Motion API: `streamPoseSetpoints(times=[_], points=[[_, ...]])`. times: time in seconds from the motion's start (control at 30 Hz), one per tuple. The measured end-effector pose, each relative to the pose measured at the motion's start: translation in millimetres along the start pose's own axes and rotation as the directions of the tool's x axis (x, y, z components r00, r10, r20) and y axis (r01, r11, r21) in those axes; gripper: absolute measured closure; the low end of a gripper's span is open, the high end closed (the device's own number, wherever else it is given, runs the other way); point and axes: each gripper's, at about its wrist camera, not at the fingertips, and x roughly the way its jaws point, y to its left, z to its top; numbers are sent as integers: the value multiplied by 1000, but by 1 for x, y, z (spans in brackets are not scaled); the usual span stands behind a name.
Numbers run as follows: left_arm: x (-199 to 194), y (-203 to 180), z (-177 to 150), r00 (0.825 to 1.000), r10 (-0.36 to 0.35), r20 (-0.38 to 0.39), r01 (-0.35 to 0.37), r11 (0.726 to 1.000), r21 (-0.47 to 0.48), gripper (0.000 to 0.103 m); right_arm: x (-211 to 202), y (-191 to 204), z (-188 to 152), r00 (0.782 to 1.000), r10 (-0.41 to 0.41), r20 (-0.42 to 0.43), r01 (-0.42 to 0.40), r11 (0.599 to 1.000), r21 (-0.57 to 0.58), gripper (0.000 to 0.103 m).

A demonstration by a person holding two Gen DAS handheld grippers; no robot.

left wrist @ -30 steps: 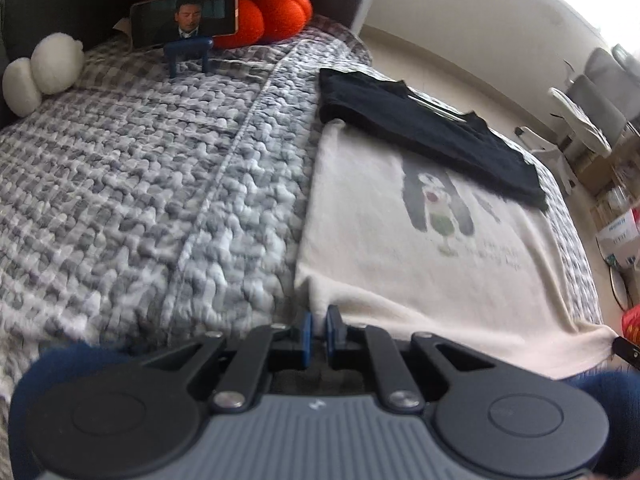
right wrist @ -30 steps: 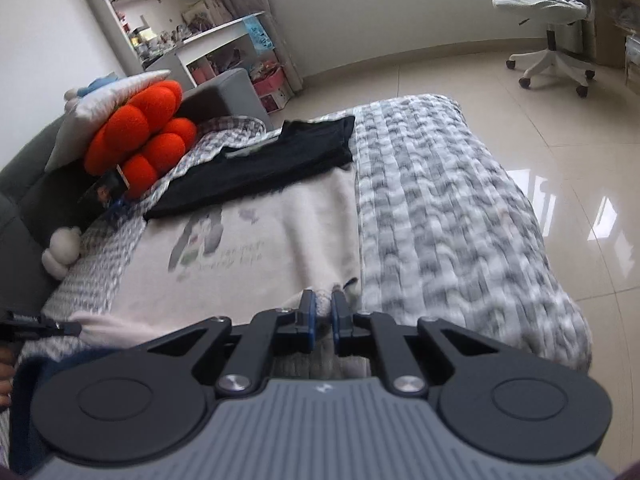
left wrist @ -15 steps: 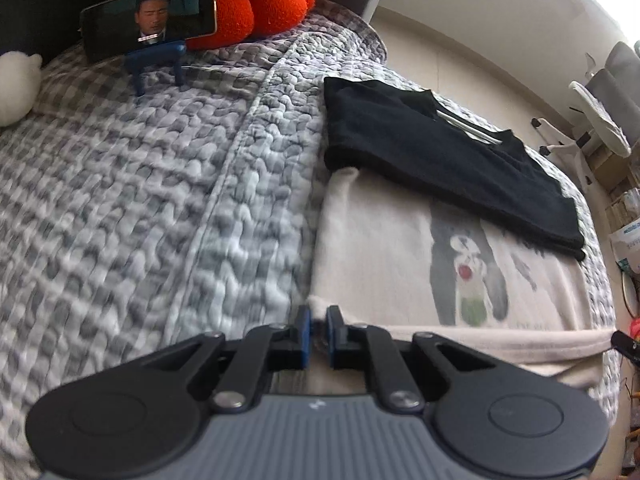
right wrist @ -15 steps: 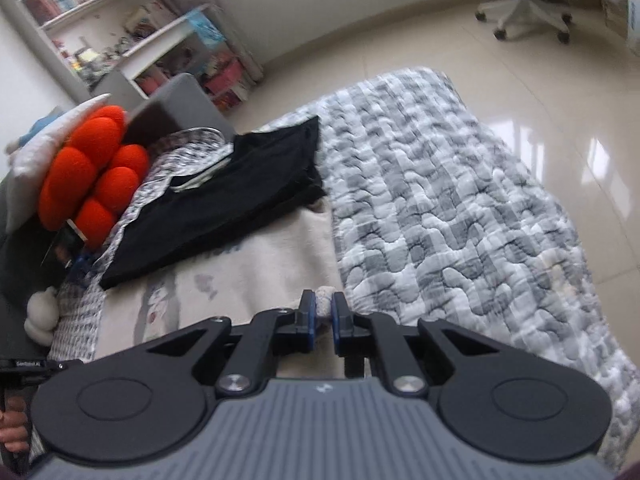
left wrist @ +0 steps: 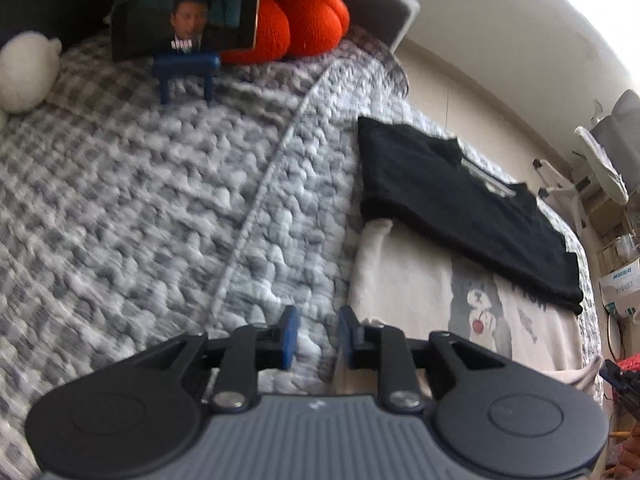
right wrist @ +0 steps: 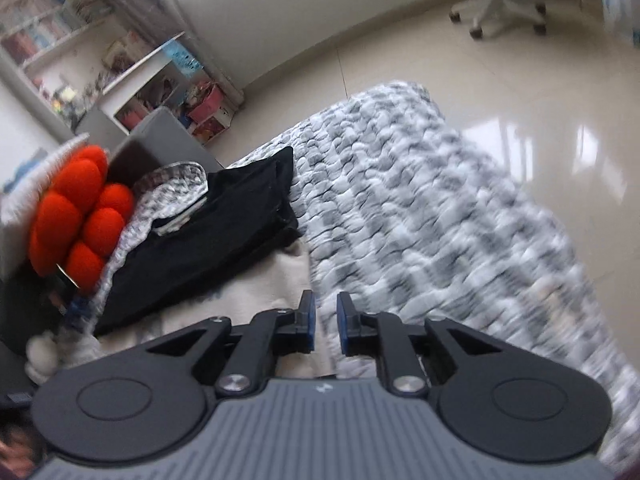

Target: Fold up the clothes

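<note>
1. cream t-shirt (left wrist: 420, 280) with a dog print lies flat on the bed, its near part folded over so a doubled hem edge runs across close to the grippers; its left side edge follows the seam of the quilt.
2. black t-shirt (left wrist: 452, 196), already folded, lies across the far end of the cream one, overlapping it, towards the head end of the bed.
3. left gripper (left wrist: 318, 338) jaws opening, a narrow gap between the blue pads, nothing pinched; only quilt shows in the gap, cream shirt's edge just beside the right pad.
4. right gripper (right wrist: 325, 328) jaws opening too, narrow gap, nothing between the pads; it sits at the cream shirt's right side edge (right wrist: 280, 280), quilt beyond.
5. grey-white quilt (left wrist: 140, 220) covers the bed, bare on both sides of the shirts.
6. at the head end: orange knot cushion (left wrist: 288, 20), a phone (left wrist: 186, 24) on a blue stand (left wrist: 186, 70) with a video playing, and a white plush toy (left wrist: 24, 72) at the left edge.
7. off the bed: glossy tile floor (right wrist: 520, 92), office chair (right wrist: 500, 12), bookshelf (right wrist: 80, 52); right view is motion-blurred.
</note>
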Motion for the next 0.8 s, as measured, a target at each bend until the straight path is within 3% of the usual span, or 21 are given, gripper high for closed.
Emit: streamPoseSetpoints(times=[0.13, 0.3, 0.43, 0.53, 0.63, 0.7, 0.73, 0.77, 0.8], points=[[-15, 4, -1, 998, -24, 51, 21, 998, 63, 65, -4, -1, -6, 999, -29, 16, 31, 992, -120, 74], [-20, -3, -11, 995, -73, 67, 59, 978, 198, 56, 0, 9, -14, 1000, -31, 5, 31, 953, -302, 74], [-13, -21, -22, 991, -121, 47, 101, 944, 313, 46, 7, 32, -23, 1000, -16, -15, 6, 868, -497, 69], [-6, -37, -32, 989, -142, 39, 115, 906, 408, 39, 16, 51, -32, 999, -8, -37, -17, 769, -639, 66], [6, -49, -39, 993, -112, 34, 81, 870, 486, 39, 26, 62, -38, 999, -12, -48, -26, 697, -717, 66], [13, -55, -42, 996, -87, 34, 56, 850, 524, 41, 35, 62, -38, 998, -35, -47, -10, 686, -728, 66], [15, -56, -44, 997, -71, 36, 40, 844, 535, 51, 40, 62, -38, 998, -46, -46, -2, 680, -733, 67], [18, -58, -45, 998, -58, 37, 28, 836, 548, 68, 42, 61, -37, 998, -44, -42, -1, 684, -729, 77], [22, -58, -47, 998, -48, 34, 21, 828, 560, 75, 42, 60, -36, 999, -38, -35, 1, 694, -720, 86]])
